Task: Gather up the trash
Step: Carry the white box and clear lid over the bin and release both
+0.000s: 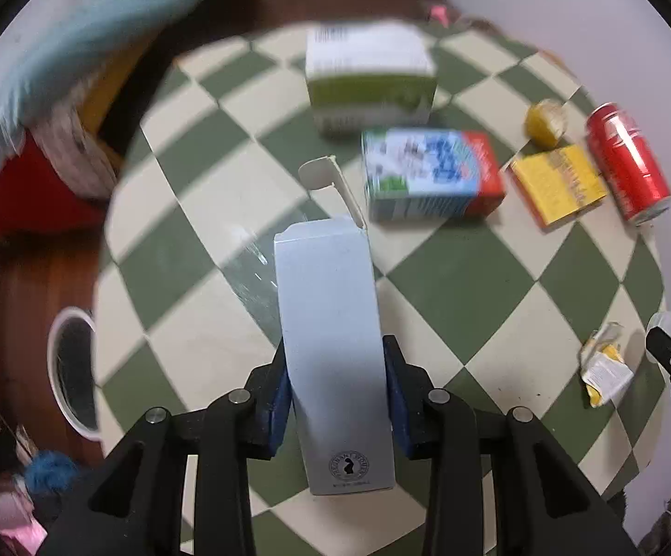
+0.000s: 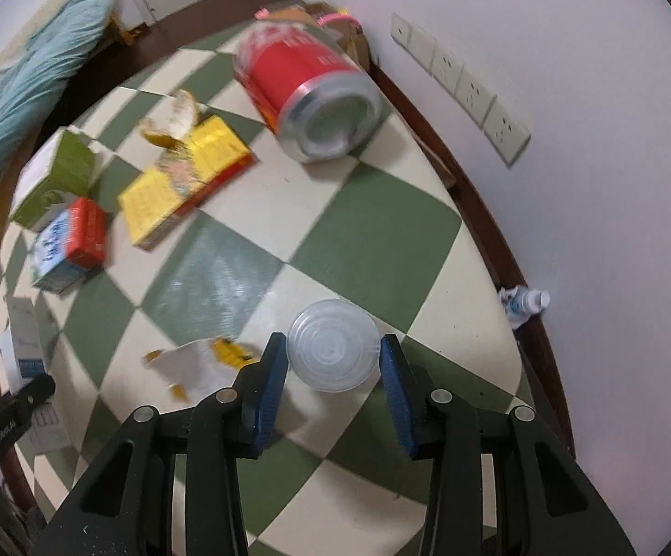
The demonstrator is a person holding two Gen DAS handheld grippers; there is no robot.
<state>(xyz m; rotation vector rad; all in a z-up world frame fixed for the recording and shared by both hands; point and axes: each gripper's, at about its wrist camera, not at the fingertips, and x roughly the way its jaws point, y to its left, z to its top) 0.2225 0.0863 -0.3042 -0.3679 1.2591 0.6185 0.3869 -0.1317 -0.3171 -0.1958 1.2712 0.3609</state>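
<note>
My left gripper (image 1: 337, 387) is shut on a tall white carton (image 1: 333, 343) with an open top flap, held above the round checkered table (image 1: 497, 287). My right gripper (image 2: 334, 373) is shut on a clear plastic cup (image 2: 333, 345), its pads against both sides. On the table lie a red can (image 1: 627, 162) (image 2: 305, 97), a yellow box (image 1: 560, 183) (image 2: 182, 176), a blue and red milk carton (image 1: 432, 173) (image 2: 71, 243), a green and white box (image 1: 370, 76) (image 2: 55, 176), a small yellow cup (image 1: 546, 123) and a crumpled yellow and white wrapper (image 1: 606, 368) (image 2: 201, 361).
A white-rimmed bin (image 1: 73, 370) stands on the floor left of the table. A light blue cushion (image 1: 76, 23) (image 2: 34, 74) and a red cloth (image 1: 25, 194) lie to the left. A wall with sockets (image 2: 465, 83) runs along the right, with a small bottle (image 2: 523, 303) at its base.
</note>
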